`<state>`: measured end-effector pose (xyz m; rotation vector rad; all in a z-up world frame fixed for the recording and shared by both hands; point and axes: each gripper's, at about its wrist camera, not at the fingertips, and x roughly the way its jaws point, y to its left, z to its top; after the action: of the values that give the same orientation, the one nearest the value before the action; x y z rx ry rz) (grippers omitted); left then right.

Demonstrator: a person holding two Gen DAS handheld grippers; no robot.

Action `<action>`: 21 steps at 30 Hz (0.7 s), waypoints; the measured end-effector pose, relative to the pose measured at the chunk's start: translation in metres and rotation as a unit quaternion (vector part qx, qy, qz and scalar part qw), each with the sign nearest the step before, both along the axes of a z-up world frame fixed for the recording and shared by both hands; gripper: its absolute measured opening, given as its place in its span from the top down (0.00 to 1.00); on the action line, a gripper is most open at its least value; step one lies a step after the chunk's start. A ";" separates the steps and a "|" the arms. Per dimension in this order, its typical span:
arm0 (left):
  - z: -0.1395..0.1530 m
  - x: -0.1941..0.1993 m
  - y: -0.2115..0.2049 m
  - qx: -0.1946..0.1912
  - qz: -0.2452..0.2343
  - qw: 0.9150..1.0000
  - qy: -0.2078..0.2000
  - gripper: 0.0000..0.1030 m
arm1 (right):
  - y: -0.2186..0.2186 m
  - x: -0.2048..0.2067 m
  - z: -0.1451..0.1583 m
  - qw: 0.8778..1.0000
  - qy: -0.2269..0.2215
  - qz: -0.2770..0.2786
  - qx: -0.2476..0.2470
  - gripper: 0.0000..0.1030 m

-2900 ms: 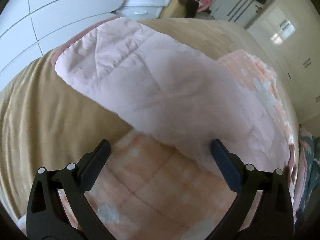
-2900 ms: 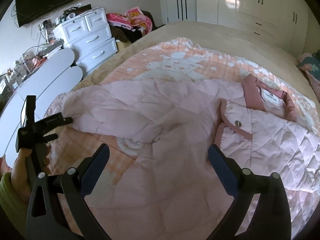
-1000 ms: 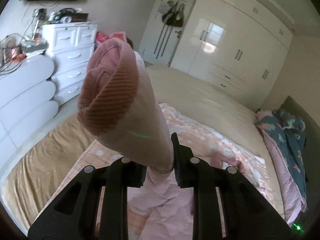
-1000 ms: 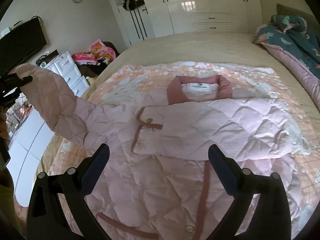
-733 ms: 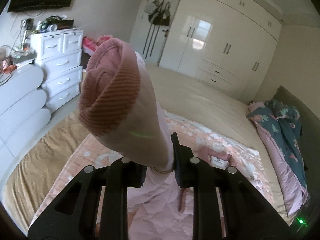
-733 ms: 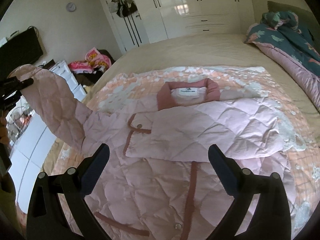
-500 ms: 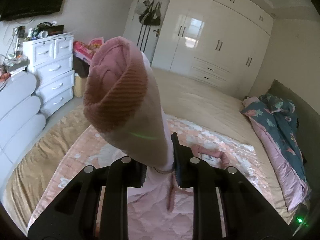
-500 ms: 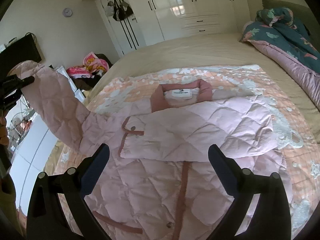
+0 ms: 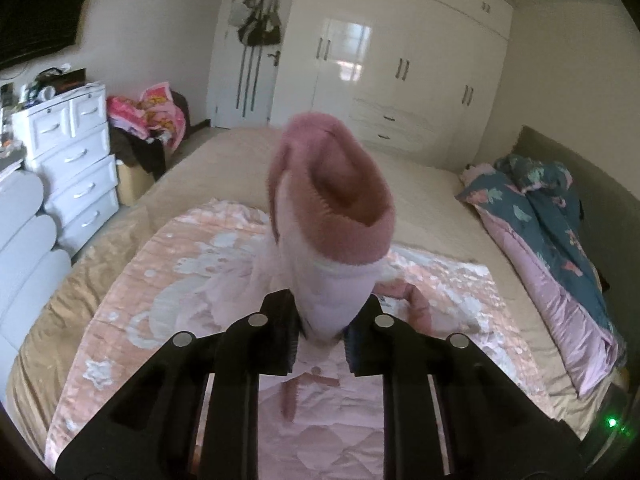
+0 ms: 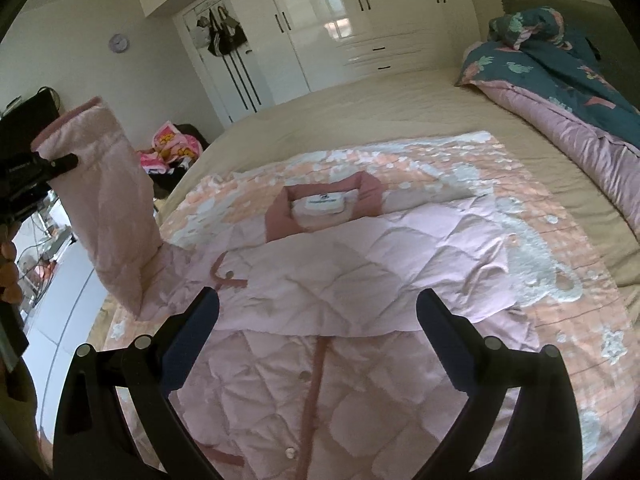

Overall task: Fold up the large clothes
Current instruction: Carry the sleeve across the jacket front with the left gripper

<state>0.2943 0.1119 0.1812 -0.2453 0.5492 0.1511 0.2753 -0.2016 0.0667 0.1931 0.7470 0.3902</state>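
Note:
A pale pink quilted jacket point(image 10: 360, 276) lies front-up on the bed, its darker pink collar point(image 10: 280, 212) toward the far side. One sleeve is folded flat across the chest. My left gripper point(image 9: 320, 330) is shut on the other sleeve point(image 9: 332, 280) just below its ribbed pink cuff point(image 9: 340, 196), which stands up in front of the camera. In the right wrist view that sleeve point(image 10: 116, 216) rises from the jacket's left shoulder to the left gripper point(image 10: 44, 168) at the left edge. My right gripper point(image 10: 318, 312) is open and empty above the jacket's chest.
The jacket rests on a peach patterned blanket point(image 10: 540, 248) over a tan bed point(image 10: 360, 108). A teal and pink duvet point(image 10: 568, 92) lies at the right. White drawers point(image 9: 72, 160) stand left of the bed, wardrobes point(image 9: 400, 72) along the far wall.
The left gripper closed on the sleeve, lifted it off the bed and swung it rightward over the jacket. The right gripper stayed open and shifted slightly over the jacket.

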 end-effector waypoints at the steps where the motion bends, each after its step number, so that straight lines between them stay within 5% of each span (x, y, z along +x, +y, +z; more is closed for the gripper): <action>1: -0.003 0.004 -0.006 0.000 -0.004 1.000 0.004 0.91 | -0.004 0.001 -0.001 1.000 0.001 -0.004 0.001 0.04; 21: -0.114 0.054 -0.129 0.036 -0.115 0.988 0.101 0.93 | -0.075 0.019 -0.045 0.998 0.040 -0.053 0.010 0.04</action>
<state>0.3481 -0.0175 0.0675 -0.0960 0.7677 -0.0292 0.2946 -0.2770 0.0215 0.2679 0.8085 0.2898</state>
